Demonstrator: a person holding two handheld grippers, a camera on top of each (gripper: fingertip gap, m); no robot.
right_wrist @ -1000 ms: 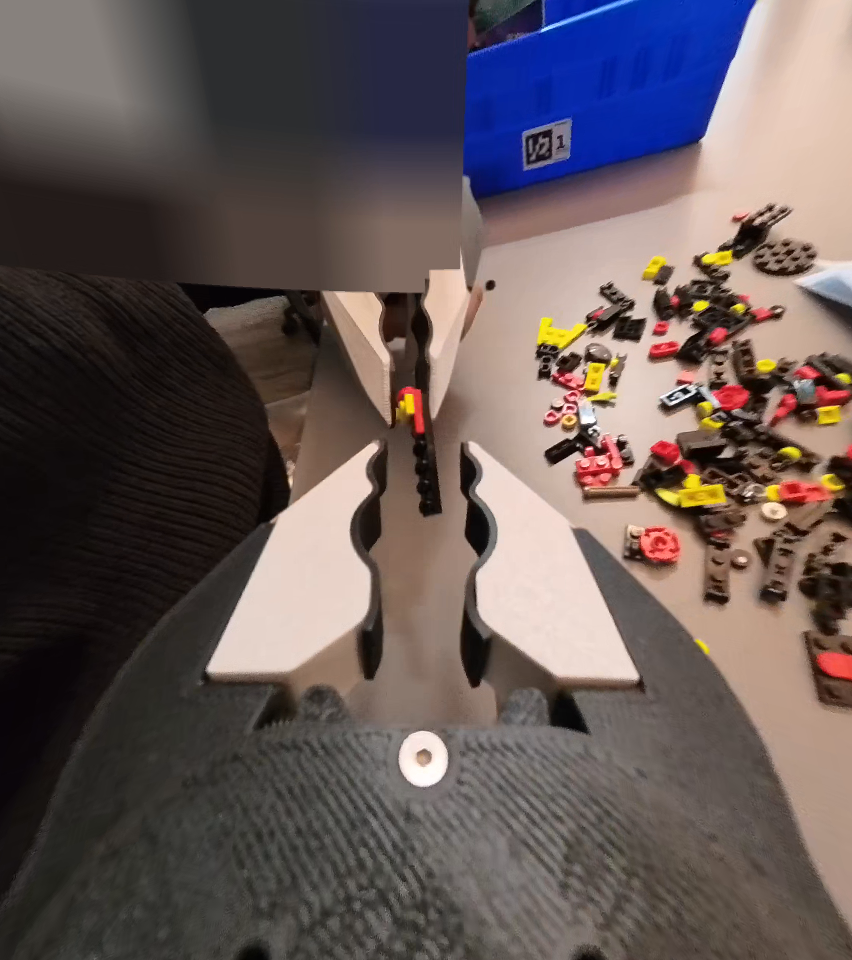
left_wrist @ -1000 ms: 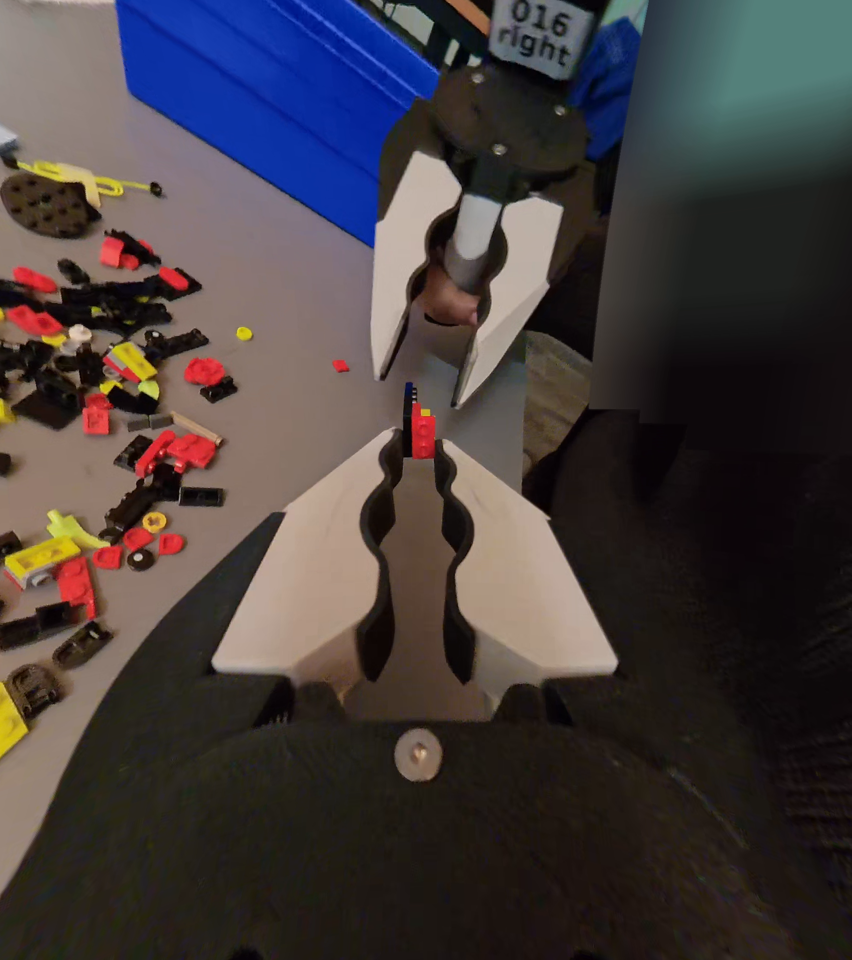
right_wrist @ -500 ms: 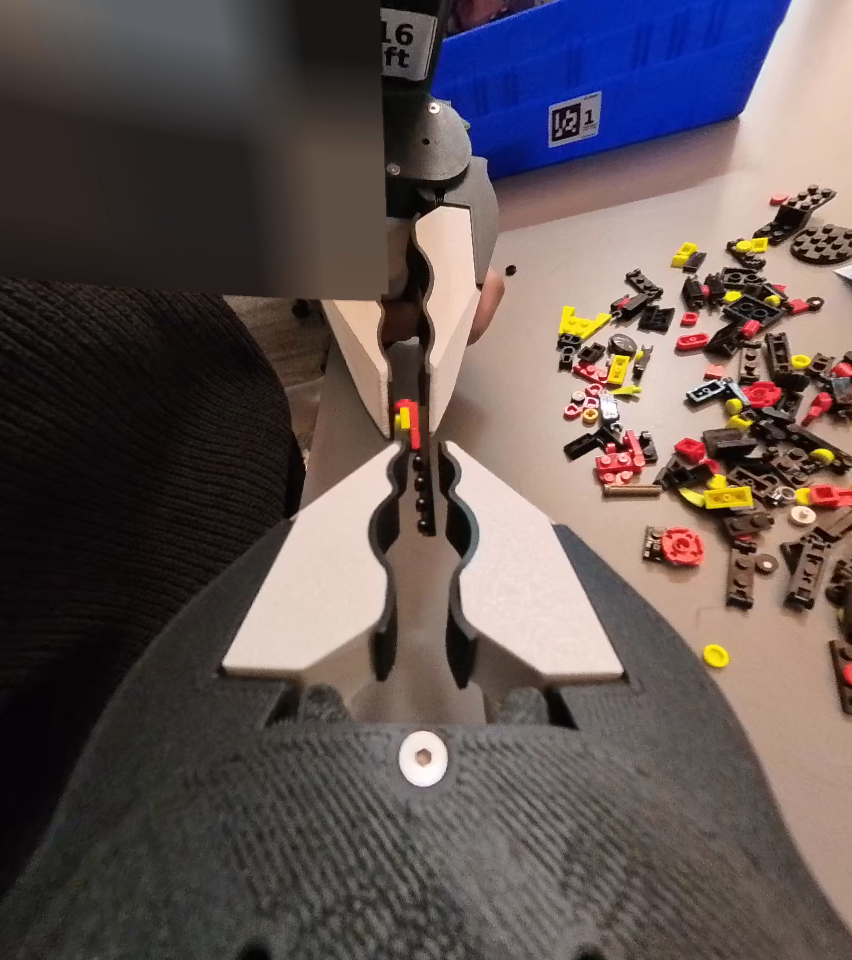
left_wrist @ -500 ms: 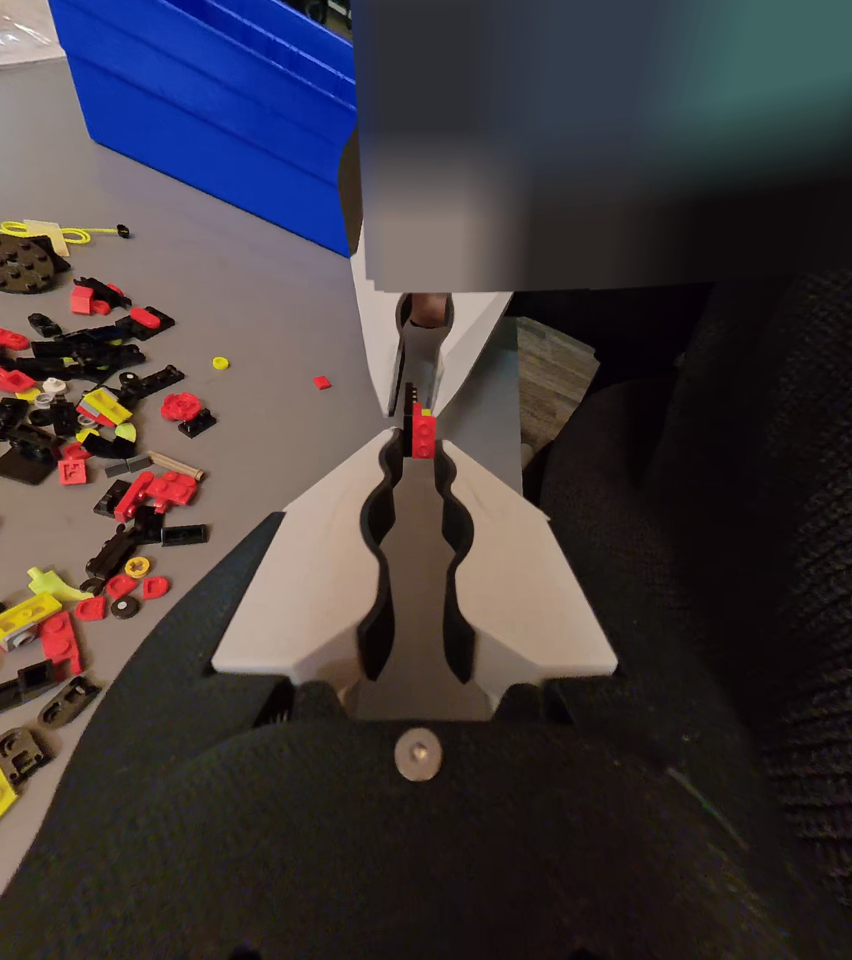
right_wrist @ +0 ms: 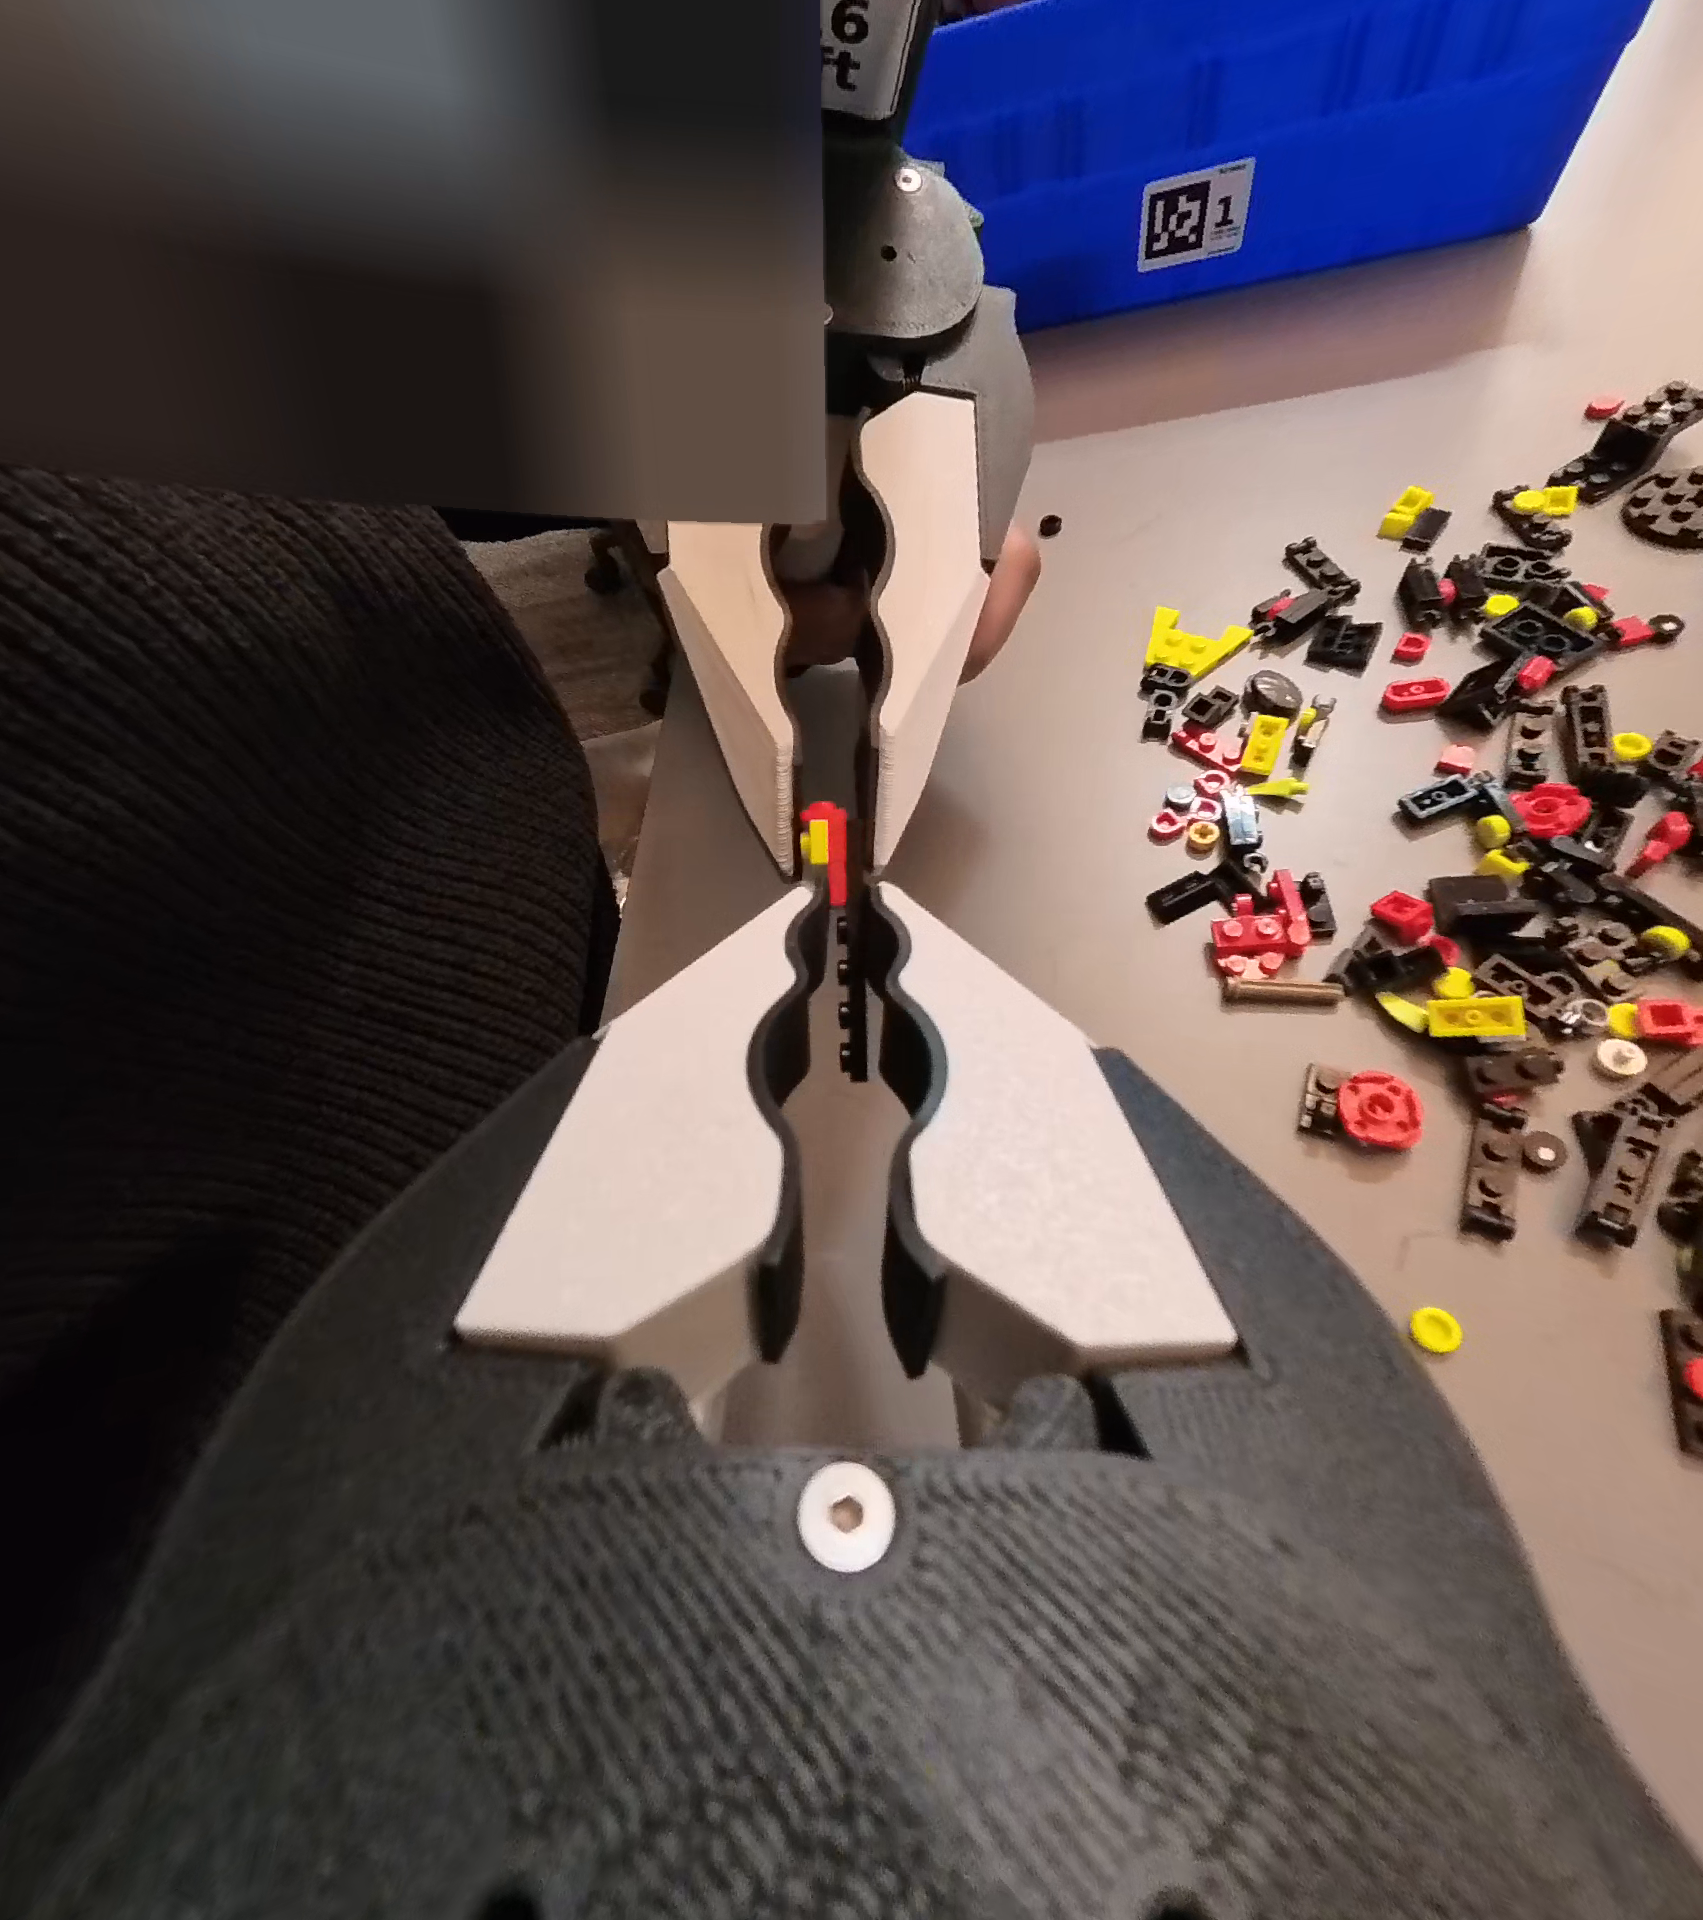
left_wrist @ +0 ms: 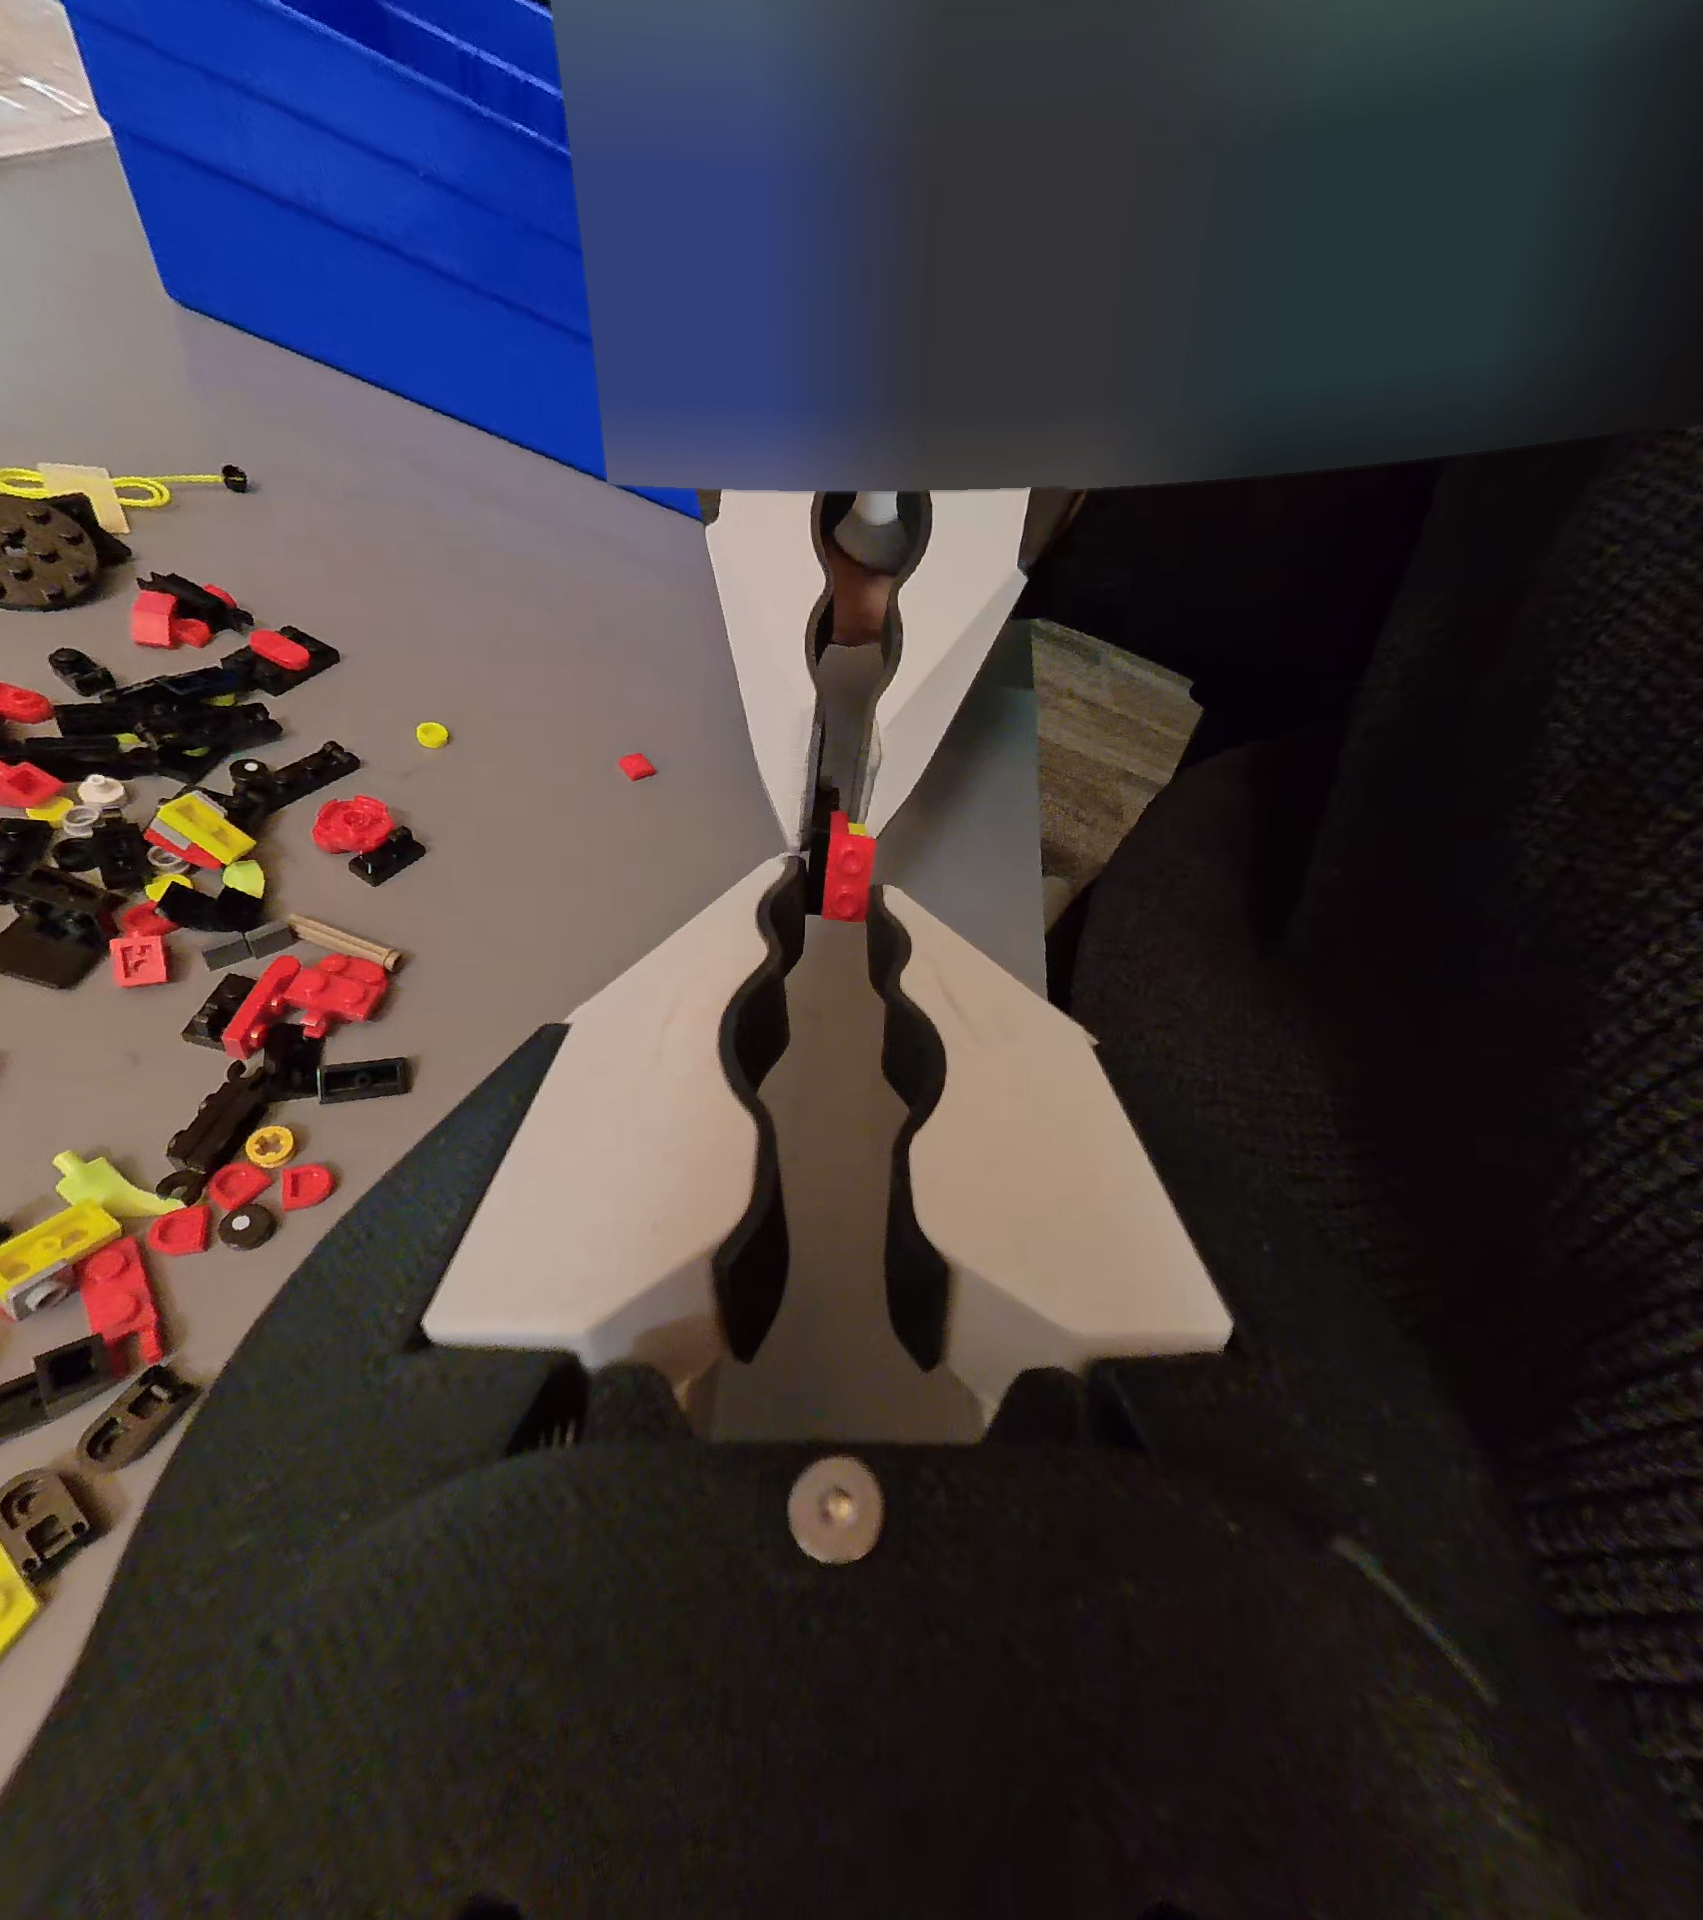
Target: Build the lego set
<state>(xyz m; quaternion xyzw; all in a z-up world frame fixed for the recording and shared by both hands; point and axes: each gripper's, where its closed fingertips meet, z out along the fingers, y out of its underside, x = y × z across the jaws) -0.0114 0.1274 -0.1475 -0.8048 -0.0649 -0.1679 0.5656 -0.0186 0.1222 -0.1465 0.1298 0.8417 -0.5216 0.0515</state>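
A small lego assembly, a long black plate [right_wrist: 853,992] with a red brick [left_wrist: 847,869] and a yellow piece [right_wrist: 812,844] at one end, is held in the air between both grippers near the table's edge. My left gripper [left_wrist: 831,883] is shut on the red end. My right gripper [right_wrist: 839,896] is shut on the black plate, which runs back between its fingers. The two grippers meet tip to tip. The right gripper also shows in the left wrist view [left_wrist: 834,826], and the left gripper in the right wrist view [right_wrist: 831,852].
Loose red, black and yellow lego pieces [left_wrist: 99,883] [right_wrist: 1553,883] are spread over the grey table. A blue bin [left_wrist: 359,208] [right_wrist: 1294,156] stands at the back. A dark knitted garment [left_wrist: 1501,1039] [right_wrist: 203,935] fills the side next to the grippers. Both grippers' tips are close together, under 4 cm apart. From either gripper's tips it is about 12 cm to the dark knitted garment [right_wrist: 203,935].
The grippers have come together until their tips meet. The right gripper's jaws have narrowed from open to shut around the black plate. The left gripper has kept its hold.
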